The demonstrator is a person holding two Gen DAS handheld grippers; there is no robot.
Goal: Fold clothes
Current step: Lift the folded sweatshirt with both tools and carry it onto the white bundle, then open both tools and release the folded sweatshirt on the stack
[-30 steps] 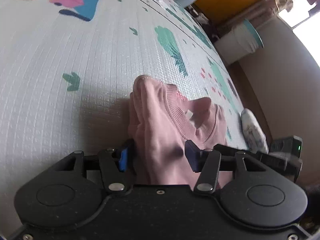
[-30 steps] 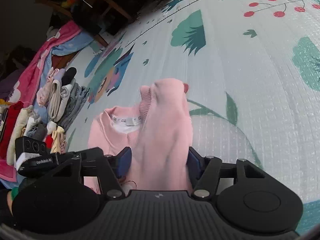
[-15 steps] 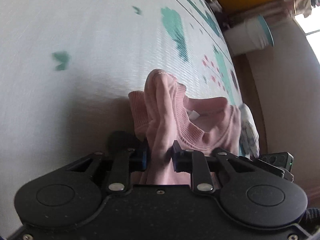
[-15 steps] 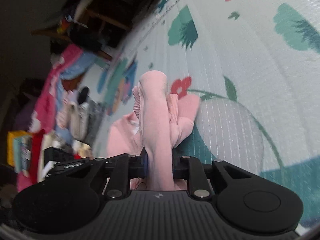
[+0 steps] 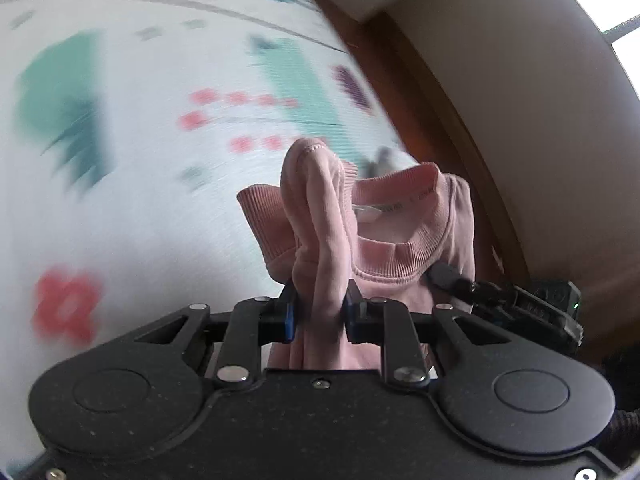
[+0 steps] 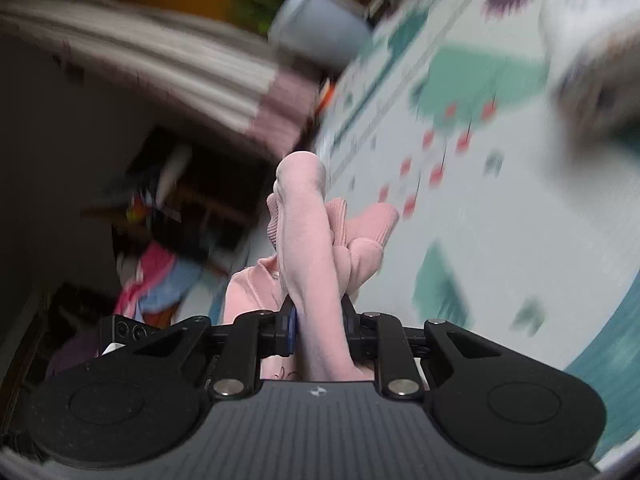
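A pink sweatshirt (image 5: 384, 236) with a ribbed collar hangs between my two grippers, lifted off the patterned play mat (image 5: 132, 168). My left gripper (image 5: 319, 312) is shut on a bunched fold of the pink sweatshirt, with a ribbed cuff sticking out to the left. My right gripper (image 6: 318, 322) is shut on another bunched fold of the same sweatshirt (image 6: 308, 248), with a ribbed cuff hanging beside it. The other gripper (image 5: 532, 304) shows at the right of the left wrist view.
The mat (image 6: 500, 184) has teal, red and purple prints. A wooden skirting board and a wall (image 5: 500, 80) border it. A pile of coloured clothes (image 6: 156, 284) and dark furniture lie at the left of the right wrist view. A pale bin (image 6: 316, 28) stands at the back.
Both grippers went from open around the sweatshirt folds to shut on them. They have since lifted and swung with the sweatshirt; the background is now motion-blurred.
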